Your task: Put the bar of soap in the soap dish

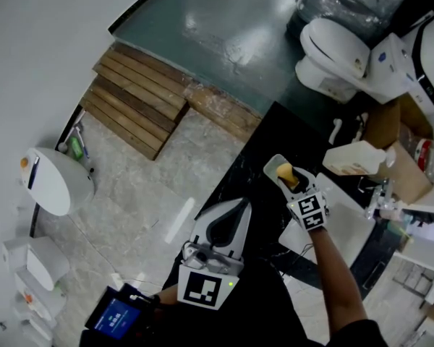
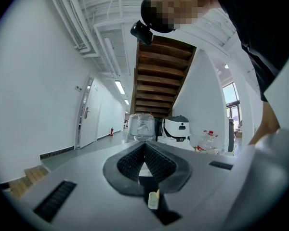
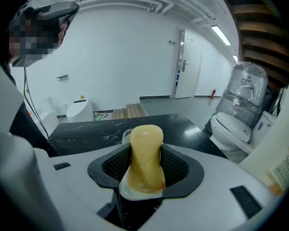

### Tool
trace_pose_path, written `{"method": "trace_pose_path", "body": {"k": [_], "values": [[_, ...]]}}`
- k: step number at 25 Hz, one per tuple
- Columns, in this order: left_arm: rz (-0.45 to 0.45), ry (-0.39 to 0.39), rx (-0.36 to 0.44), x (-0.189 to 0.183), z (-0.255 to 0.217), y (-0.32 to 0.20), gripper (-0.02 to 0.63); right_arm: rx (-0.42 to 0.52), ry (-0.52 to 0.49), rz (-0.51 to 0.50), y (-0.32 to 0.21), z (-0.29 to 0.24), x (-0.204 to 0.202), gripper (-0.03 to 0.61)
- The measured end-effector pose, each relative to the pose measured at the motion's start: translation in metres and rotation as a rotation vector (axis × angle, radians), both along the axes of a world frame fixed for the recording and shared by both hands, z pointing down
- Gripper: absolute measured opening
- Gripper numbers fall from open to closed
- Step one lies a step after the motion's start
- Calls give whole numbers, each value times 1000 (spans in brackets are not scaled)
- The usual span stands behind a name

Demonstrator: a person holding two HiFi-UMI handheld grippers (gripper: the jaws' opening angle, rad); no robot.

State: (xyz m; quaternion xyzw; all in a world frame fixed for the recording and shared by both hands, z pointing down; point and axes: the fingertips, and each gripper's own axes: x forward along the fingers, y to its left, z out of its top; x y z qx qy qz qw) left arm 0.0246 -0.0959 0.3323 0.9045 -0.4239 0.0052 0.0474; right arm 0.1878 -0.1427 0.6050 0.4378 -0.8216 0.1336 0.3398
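Observation:
A yellow bar of soap (image 3: 144, 155) stands upright between the jaws of my right gripper (image 3: 145, 153), which is shut on it. In the head view that gripper (image 1: 281, 168) and the soap (image 1: 287, 174) hang over the black countertop (image 1: 249, 172). A pale soap dish rim (image 3: 125, 135) shows just behind and under the soap; I cannot tell whether the two touch. My left gripper (image 1: 239, 204) is nearer me, over the counter's left edge. In its own view the left gripper (image 2: 145, 146) has its ribbed pads meeting at the tips, with nothing between them.
A white jug (image 1: 354, 157) and a cardboard box (image 1: 401, 150) stand to the right of the soap. A white basin (image 1: 347, 226) sits near my right forearm. Beyond the counter are a toilet (image 1: 333, 49) and wooden steps (image 1: 141, 100).

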Motion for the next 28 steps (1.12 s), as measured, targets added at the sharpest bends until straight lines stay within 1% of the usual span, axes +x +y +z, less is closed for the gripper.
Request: {"method": "trace_pose_path", "body": {"k": [6,14,17,20,23,28], "values": [[-22,2,-15,-7,6,0,0,-14,6,-19,-6,6,-1,186],[-57,12,-9,-15,6,-1,0,-91,35,-50,-9,15,0,186],[-66,23,-5,-17,6,-1,0,-137,60,-67,-9,21,2,186],[-71,37,5,-18,2,0,0,-164,82,-76,-10,25,2,186],[-72,40,23,-18,-2,2,0,-175,93,-76,-9,25,3,186],[-84,45,3,-21,1,4,0,-182,93,-69,-7,26,4,186]]}}
